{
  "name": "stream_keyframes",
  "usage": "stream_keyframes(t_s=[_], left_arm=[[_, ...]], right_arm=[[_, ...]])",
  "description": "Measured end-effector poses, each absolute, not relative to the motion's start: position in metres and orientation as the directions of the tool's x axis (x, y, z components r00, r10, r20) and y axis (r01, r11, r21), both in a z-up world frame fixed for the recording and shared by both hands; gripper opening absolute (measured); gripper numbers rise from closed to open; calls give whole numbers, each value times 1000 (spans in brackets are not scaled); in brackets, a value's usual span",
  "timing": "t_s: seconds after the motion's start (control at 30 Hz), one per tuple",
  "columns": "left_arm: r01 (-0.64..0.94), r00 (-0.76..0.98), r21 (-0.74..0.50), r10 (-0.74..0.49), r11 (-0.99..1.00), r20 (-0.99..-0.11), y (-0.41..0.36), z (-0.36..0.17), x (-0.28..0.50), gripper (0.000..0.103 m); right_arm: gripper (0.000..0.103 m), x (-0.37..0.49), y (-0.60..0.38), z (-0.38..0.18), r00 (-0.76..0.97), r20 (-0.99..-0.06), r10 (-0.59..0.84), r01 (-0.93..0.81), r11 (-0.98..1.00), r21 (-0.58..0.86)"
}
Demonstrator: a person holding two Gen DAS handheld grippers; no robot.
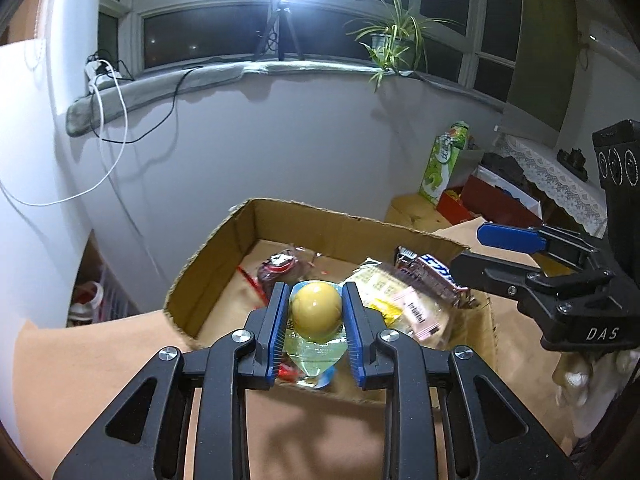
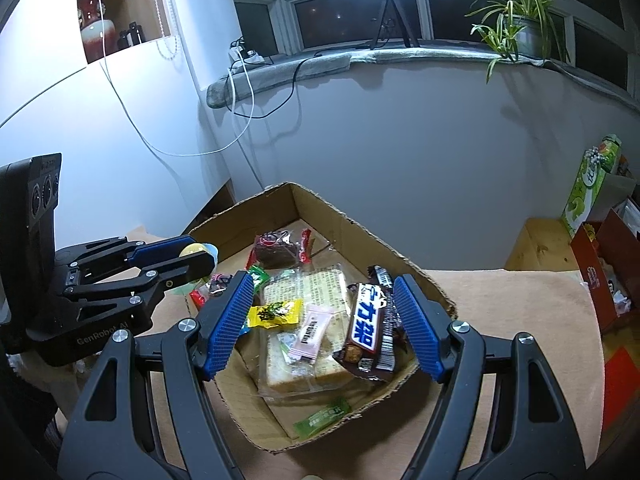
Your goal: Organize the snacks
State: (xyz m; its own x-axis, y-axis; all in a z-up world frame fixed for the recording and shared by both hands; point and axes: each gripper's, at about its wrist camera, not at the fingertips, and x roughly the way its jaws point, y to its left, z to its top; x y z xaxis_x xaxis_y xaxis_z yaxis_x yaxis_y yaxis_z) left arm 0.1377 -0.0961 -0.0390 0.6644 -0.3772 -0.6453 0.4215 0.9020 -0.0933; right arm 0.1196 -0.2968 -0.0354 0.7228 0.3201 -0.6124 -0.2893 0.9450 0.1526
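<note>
Gripping a yellow ball-shaped jelly snack in clear plastic wrap (image 1: 316,312), the left tongs (image 1: 316,320) have their blue ribbed pads pressed against its two sides, closed down narrowly on it; the snack is held above the near-left edge of the shallow brown cardboard box (image 1: 224,248), its round yellow part toward the fingertips and its clear wrapper tapering back toward the camera, so its long axis runs along the fingers; in the right wrist view the same snack (image 2: 192,250) peeks out between the left tongs (image 2: 188,258) beside the box's left wall (image 2: 240,208); the right tongs (image 2: 326,320) stand wide apart with nothing between the pads, hanging over the near end of the box; below them lies a dark brown chocolate bar with blue lettering (image 2: 368,324), propped against the right wall with its long axis running from near to far; just beside it is a clear-wrapped slab of pale bread (image 2: 304,288), with a small yellow sachet (image 2: 274,312) and a pink sachet (image 2: 312,334) on top; a dark brown wrapped cake (image 2: 278,250) sits toward the far end; a green sachet (image 2: 322,416) lies at the near corner; the box rests on a tan-covered surface (image 2: 520,312).
</note>
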Motion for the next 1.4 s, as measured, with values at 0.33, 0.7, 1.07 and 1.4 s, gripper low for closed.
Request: stream_keyframes(t_s=[0.33,0.7,1.07,1.4], left_arm=[[412,678,-87,-369,907,-636,-104,-33,135,32],[399,682,-94,-364,912,-635,-98,-31,129,32],[392,704,-80,-354,917,-616,-91,-23,99,46],[354,743,-103,-346,930,-573,-67,-18,62,62]], right_arm=[[75,118,-300,-34,728,-611,311,-283,948,146],[75,111,-303,-33,734,-607,305,-274,950,147],[76,85,-296,-27,757,-600,261,-261,961,89],[87,43,-277,-17,808,-555,199,-243,970,-6]])
